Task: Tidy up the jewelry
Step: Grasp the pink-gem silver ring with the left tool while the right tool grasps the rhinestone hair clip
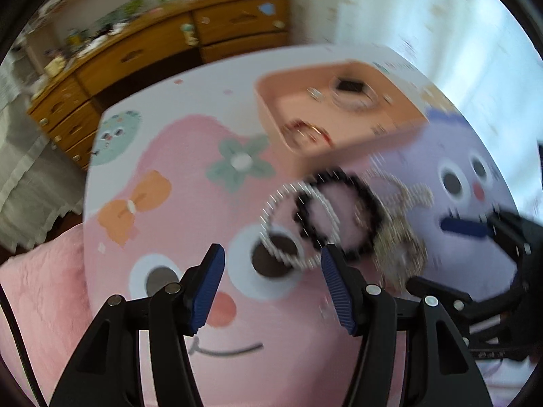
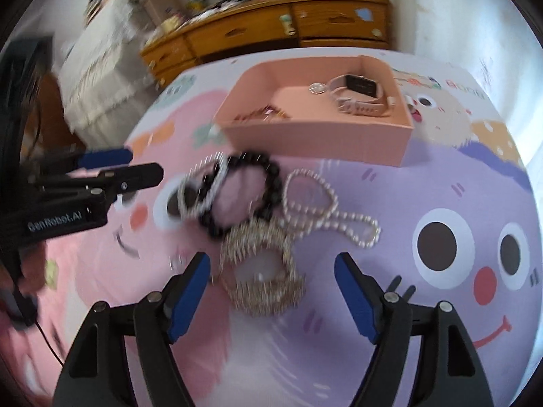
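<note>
One pearl necklace (image 2: 331,212) sharp only in right wrist view.

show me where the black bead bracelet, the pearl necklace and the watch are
black bead bracelet (image 2: 273,183), right wrist view, on the beads of its right side.
pearl necklace (image 2: 334,200), right wrist view, on the right curve of its upper loop.
watch (image 2: 361,84), right wrist view, on its dark face.

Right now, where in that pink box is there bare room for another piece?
The pink box has bare floor in its middle, between the watch near the far right wall and the small reddish pieces at the left. Outside, bracelets crowd the mat just before it.
</note>
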`<state>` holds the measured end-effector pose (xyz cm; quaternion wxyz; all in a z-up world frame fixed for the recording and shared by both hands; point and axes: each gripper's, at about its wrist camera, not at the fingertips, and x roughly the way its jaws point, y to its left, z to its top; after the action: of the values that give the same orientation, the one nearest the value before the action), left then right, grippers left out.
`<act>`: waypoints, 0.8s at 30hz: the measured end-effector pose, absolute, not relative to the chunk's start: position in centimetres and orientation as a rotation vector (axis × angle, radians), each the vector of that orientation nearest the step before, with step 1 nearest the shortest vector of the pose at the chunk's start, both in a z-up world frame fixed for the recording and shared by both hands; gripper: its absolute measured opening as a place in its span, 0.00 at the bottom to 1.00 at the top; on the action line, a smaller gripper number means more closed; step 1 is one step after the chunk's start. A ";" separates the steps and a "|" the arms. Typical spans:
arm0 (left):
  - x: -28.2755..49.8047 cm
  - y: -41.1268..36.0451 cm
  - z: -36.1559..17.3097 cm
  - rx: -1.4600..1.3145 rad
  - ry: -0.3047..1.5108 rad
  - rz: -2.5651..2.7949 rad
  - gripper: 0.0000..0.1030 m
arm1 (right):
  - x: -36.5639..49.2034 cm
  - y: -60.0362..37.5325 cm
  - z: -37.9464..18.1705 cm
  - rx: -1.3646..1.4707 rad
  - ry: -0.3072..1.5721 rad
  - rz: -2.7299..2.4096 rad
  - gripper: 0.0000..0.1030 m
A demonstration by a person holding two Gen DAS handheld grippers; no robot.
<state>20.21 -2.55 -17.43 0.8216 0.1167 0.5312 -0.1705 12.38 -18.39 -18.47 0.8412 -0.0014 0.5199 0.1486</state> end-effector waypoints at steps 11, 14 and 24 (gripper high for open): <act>16.5 -4.3 -19.6 0.365 1.149 -0.625 0.55 | 9.2 -14.8 -19.8 -0.343 1.006 0.392 0.78; 16.4 -4.7 -20.2 0.394 1.146 -0.656 0.49 | 9.2 -14.4 -20.2 -0.357 1.005 0.378 0.78; 16.2 -5.2 -21.7 0.451 1.137 -0.713 0.14 | 9.6 -13.9 -20.5 -0.344 0.975 0.323 0.78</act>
<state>16.21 -5.23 -21.69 0.7598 0.2071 0.5221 -0.3274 9.64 -13.91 -20.49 0.8569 -0.1637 0.4640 0.1536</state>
